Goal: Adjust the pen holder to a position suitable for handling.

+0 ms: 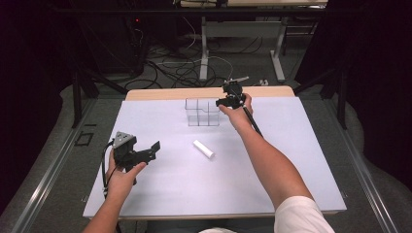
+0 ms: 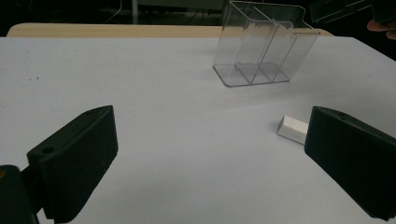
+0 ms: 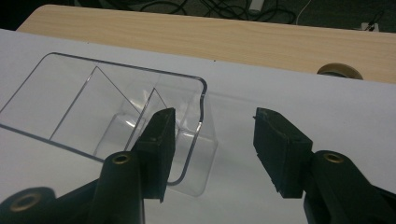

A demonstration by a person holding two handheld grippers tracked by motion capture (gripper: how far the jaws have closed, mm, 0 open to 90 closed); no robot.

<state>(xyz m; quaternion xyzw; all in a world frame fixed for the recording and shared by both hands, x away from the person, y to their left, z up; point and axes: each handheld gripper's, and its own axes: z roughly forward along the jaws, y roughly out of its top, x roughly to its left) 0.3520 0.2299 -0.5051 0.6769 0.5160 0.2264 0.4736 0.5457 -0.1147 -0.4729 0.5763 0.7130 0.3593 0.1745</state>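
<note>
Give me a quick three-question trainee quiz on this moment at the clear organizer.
1. True or false: the right gripper has one jaw inside the clear organizer and one outside its end wall.
2. Which lies between the left gripper and the organizer? A) a white cylinder B) a red cup
3. Fill in: the organizer stands on the white ____.

Key: 1 true; 2 A, the white cylinder; 3 sheet.

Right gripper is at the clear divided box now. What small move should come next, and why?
Probably ease the right gripper down a little and close it. One jaw stands inside the clear box at its end compartment, the other outside, so the end wall sits between them, but the pads don't press on it yet.
</note>
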